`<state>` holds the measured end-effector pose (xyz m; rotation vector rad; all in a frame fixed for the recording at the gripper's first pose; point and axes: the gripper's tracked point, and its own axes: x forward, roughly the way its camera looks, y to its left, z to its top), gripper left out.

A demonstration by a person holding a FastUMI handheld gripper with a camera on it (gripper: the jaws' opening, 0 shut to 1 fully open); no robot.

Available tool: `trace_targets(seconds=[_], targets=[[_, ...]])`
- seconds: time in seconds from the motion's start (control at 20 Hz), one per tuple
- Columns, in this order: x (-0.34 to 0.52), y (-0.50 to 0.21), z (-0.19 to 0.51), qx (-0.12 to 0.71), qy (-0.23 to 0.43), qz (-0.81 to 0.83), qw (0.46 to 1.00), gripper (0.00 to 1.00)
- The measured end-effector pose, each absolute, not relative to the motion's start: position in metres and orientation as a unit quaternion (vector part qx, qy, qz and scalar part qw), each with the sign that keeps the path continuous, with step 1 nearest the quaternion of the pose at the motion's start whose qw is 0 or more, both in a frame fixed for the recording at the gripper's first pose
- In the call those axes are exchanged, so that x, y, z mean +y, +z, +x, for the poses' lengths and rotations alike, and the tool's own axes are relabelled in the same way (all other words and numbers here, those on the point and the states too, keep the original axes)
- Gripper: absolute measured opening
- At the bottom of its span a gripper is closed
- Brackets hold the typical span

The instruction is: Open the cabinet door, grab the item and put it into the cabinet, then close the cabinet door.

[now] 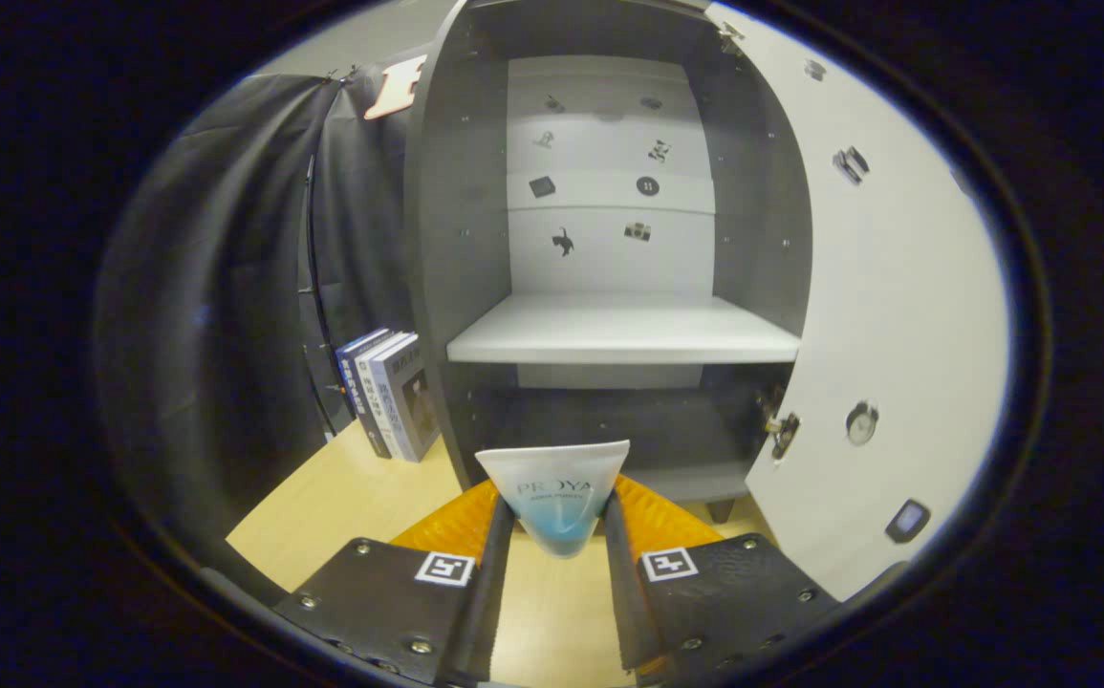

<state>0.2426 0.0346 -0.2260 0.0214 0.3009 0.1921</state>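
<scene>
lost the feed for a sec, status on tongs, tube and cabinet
Tongs shut on tube, held just ahead of cabinet. Door swung open on the right. Shelf bare, path in open. Books off to the left.

White-and-blue tube (556,497) held upright, crimped end up, clamped between gripper (559,521) fingers. Grey cabinet (446,239) ahead, white door (896,315) swung open, shelf (623,330) bare.

Wooden table (341,497) carries the cabinet (446,287) and upright books (389,392)
</scene>
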Motion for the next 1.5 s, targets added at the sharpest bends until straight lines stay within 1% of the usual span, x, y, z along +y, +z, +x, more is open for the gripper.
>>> trace_targets(seconds=[0.35,0.5,0.7,0.9,0.95,1.35,1.4,1.5], targets=[[0.022,-0.149,0.315,0.11,0.091,0.006,0.99,0.49],[0.021,-0.13,0.35,0.101,0.088,0.006,0.991,0.49],[0.022,-0.121,0.391,0.105,0.081,-0.009,0.991,0.49],[0.023,-0.135,0.422,0.125,0.077,-0.008,0.989,0.49],[0.022,-0.131,0.43,0.113,0.075,-0.004,0.991,0.49],[0.018,-0.134,0.445,0.129,0.066,0.018,0.989,0.49],[0.018,-0.134,0.446,0.129,0.066,0.02,0.989,0.52],[0.017,-0.132,0.446,0.126,0.065,0.021,0.99,0.53]])
